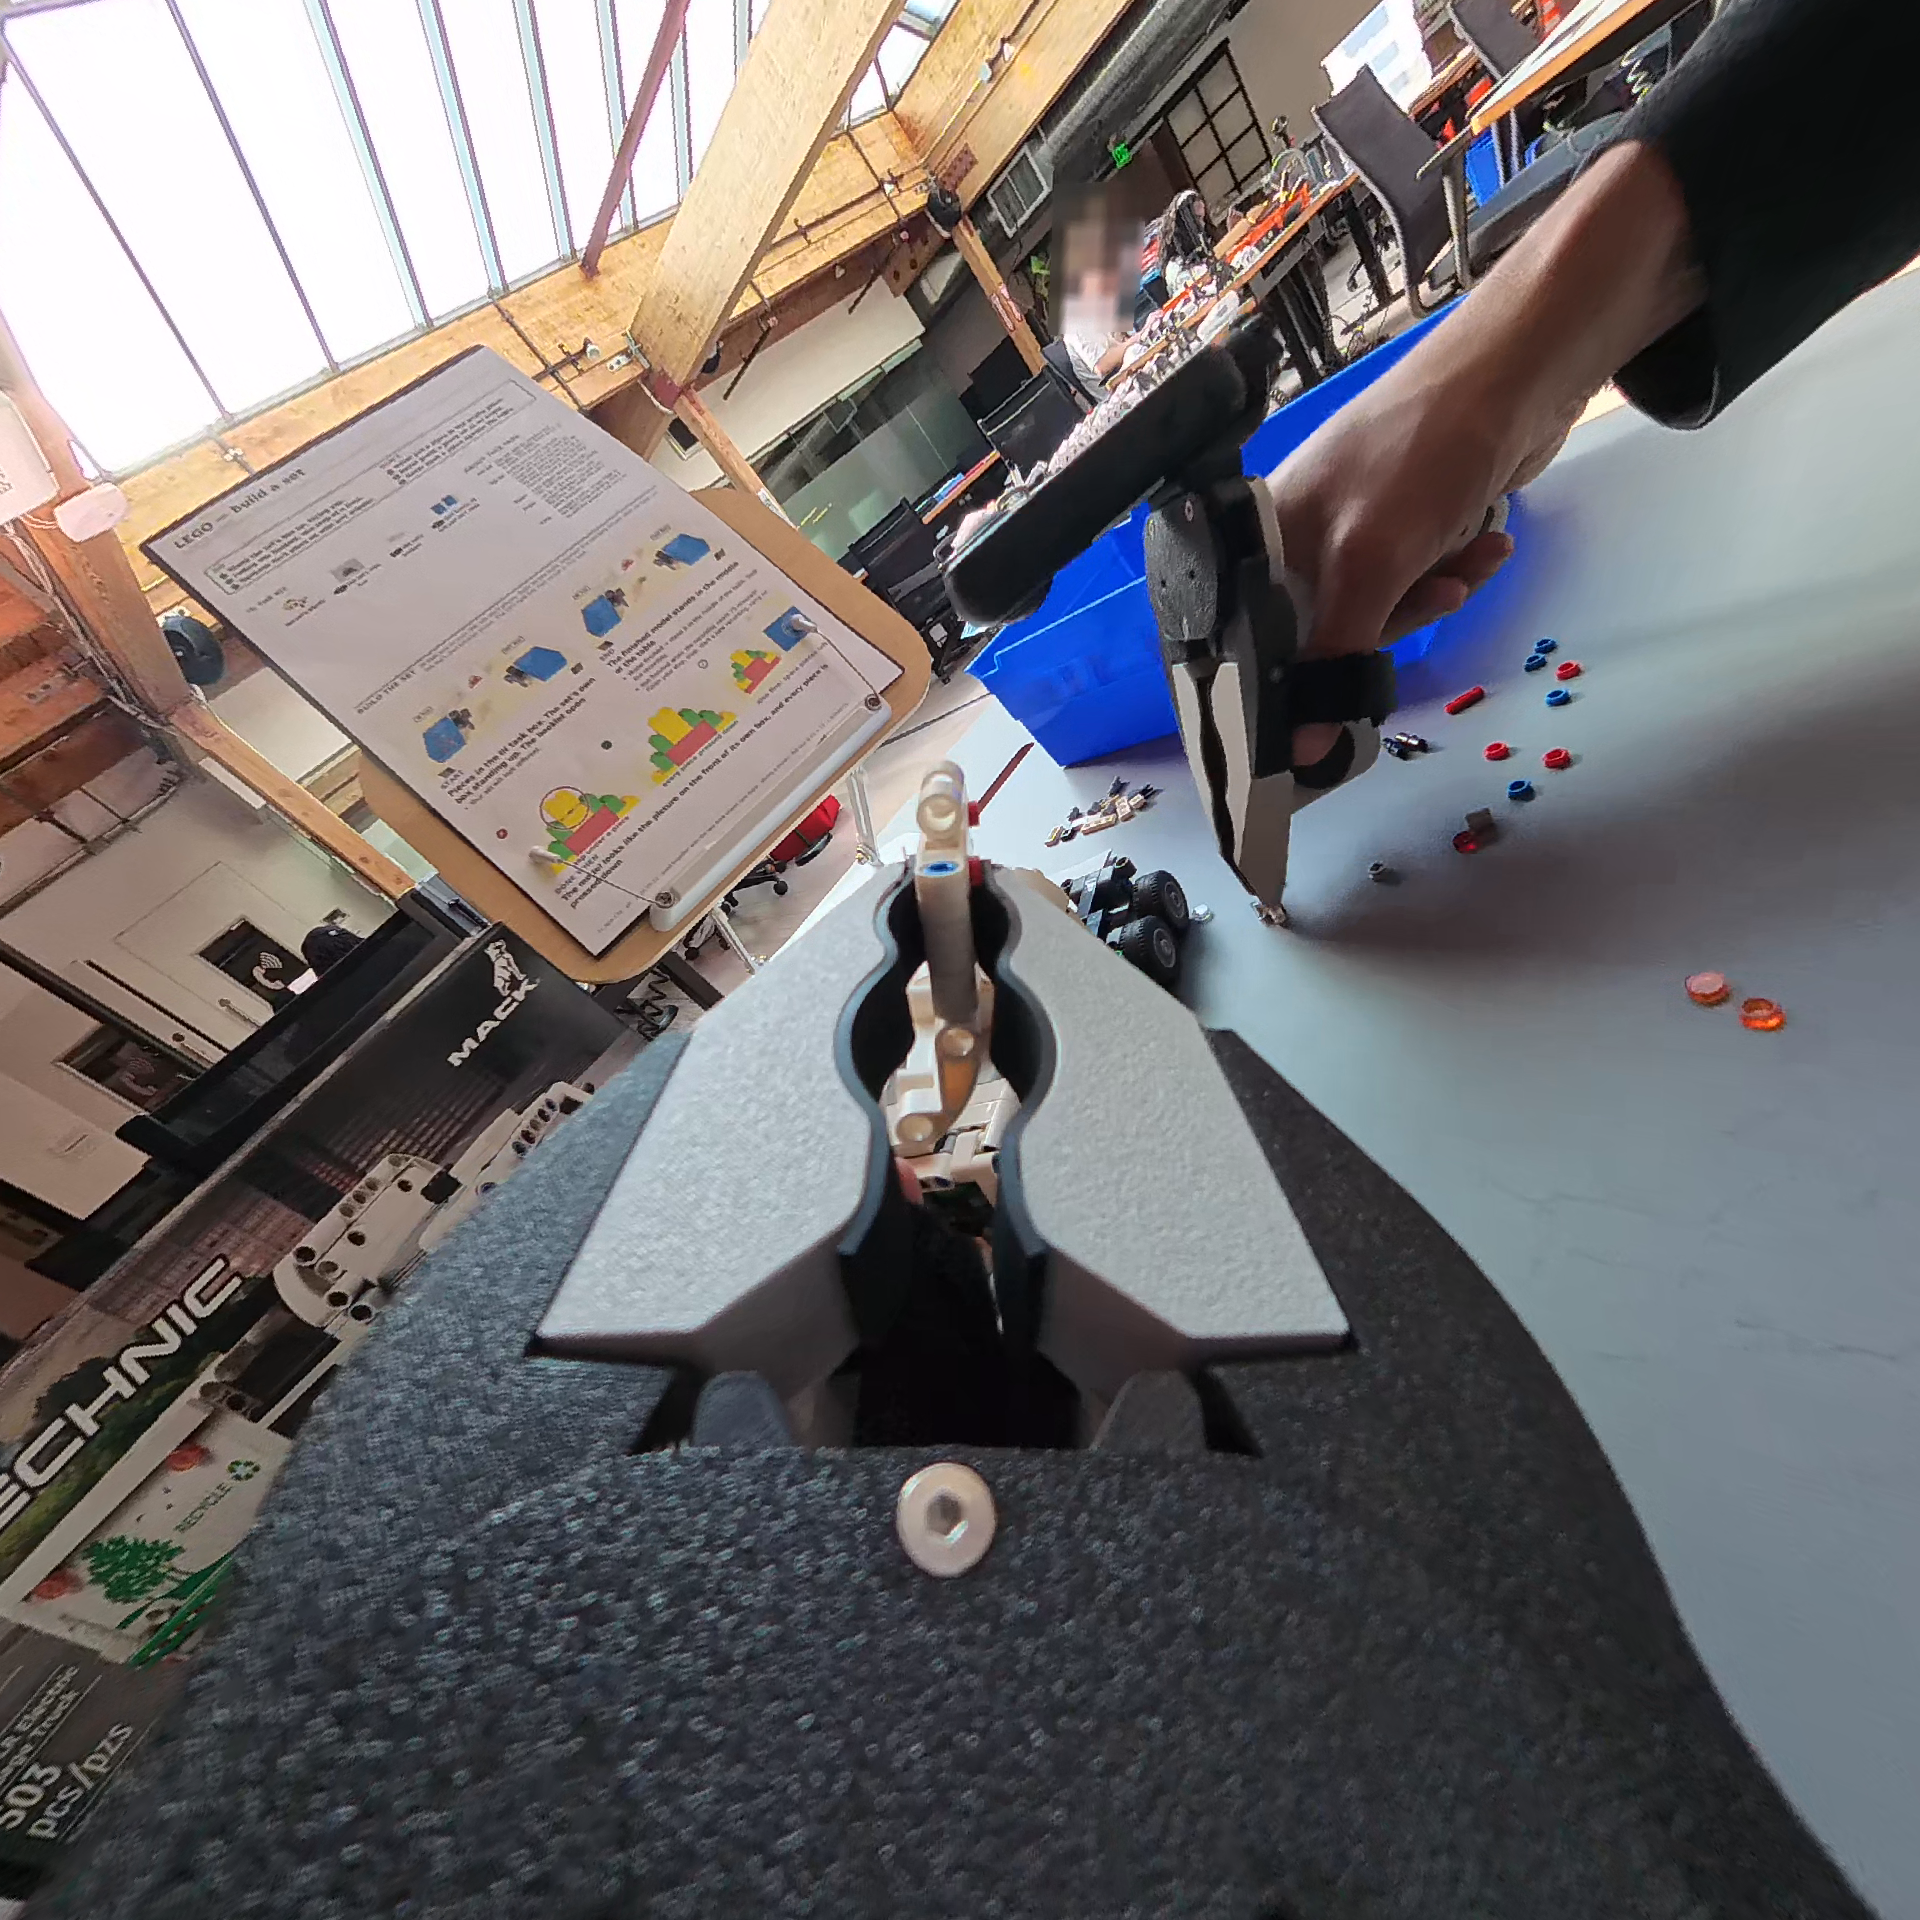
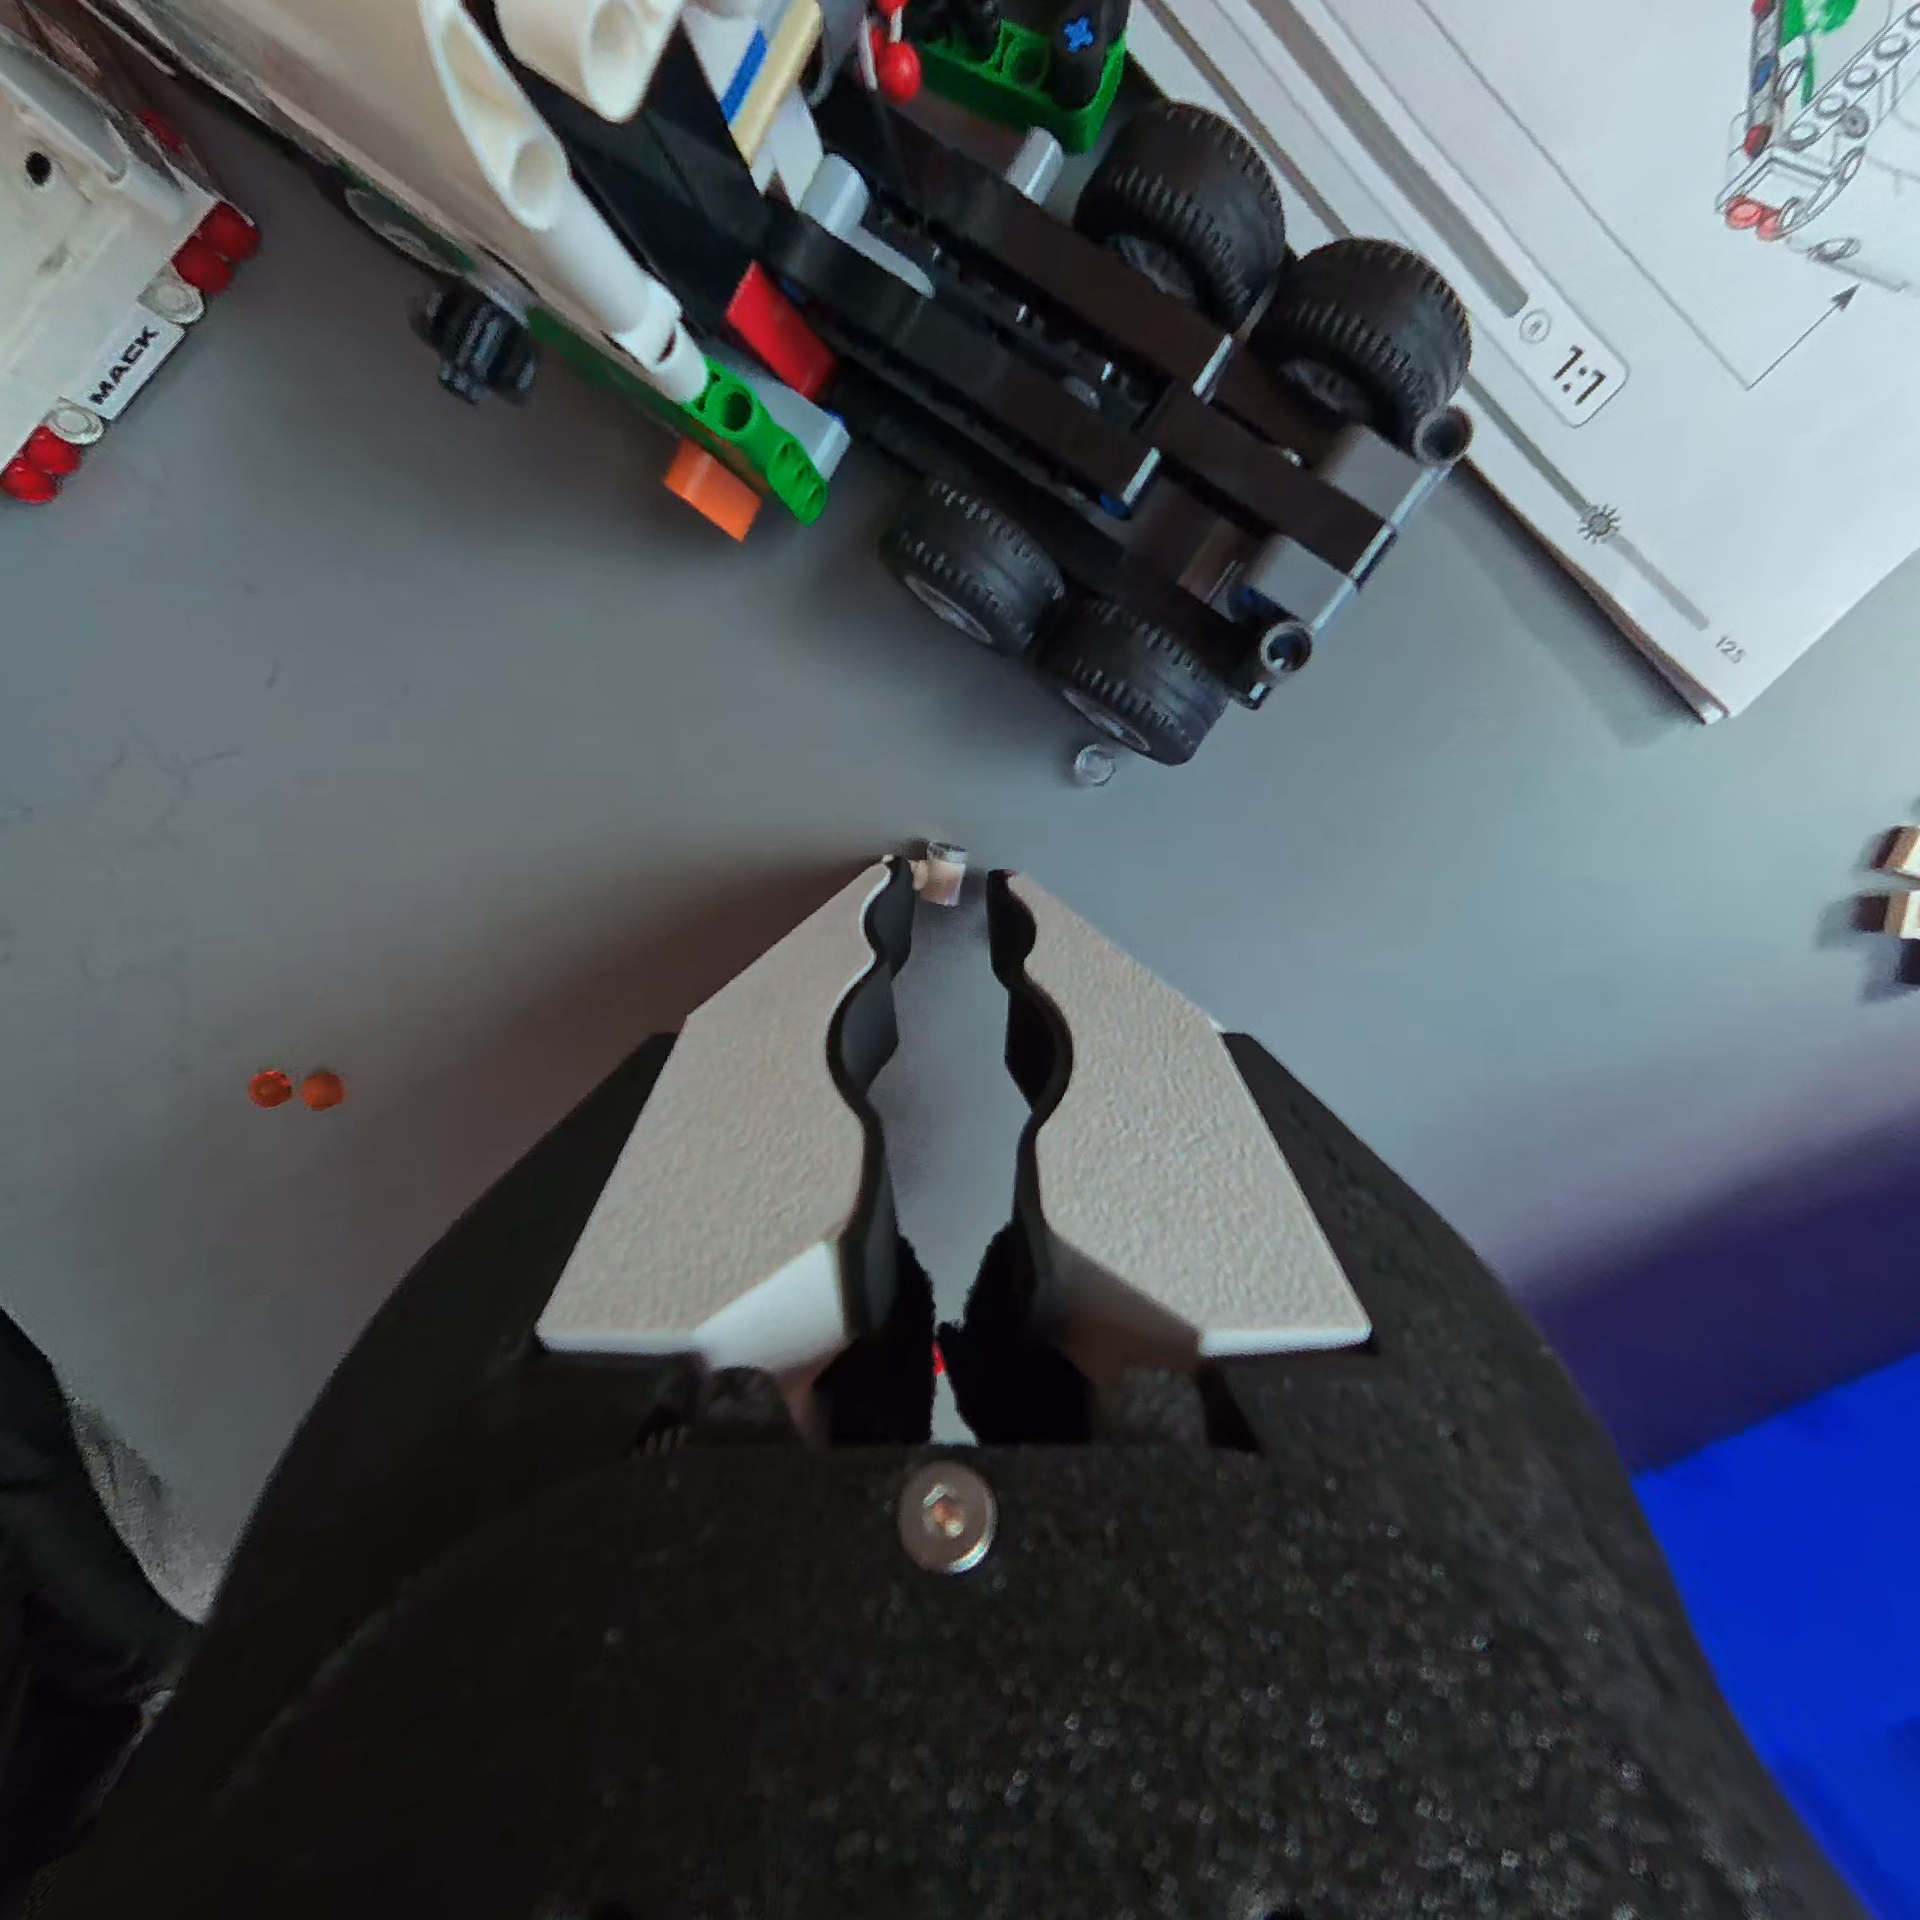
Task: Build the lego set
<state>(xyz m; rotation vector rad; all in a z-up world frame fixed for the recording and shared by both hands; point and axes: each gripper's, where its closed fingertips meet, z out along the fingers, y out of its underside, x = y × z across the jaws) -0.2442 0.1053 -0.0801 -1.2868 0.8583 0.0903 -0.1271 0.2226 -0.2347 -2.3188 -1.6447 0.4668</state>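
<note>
While the left gripper (image 1: pixel 940 883) clamps the white beam (image 1: pixel 948 935) of the truck model (image 2: pixel 1039 416), the right gripper (image 2: pixel 940 883), parted, straddles a tiny clear stud (image 2: pixel 943 864) on the table (image 2: pixel 416 779); closing precisely comes next.

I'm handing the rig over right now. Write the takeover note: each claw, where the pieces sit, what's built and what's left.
Left claw: shut on the white cab section of the truck, holding it above the table.
Right claw: tips on the grey table, jaws slightly apart around a tiny clear stud; whether it is gripped cannot be told.
Pieces: black wheeled chassis ahead of the right claw; second clear stud by its tyre; two orange studs; red and blue studs near the blue bin; open manual.
Done: chassis and cab largely built.
Left: small studs still loose.
</note>
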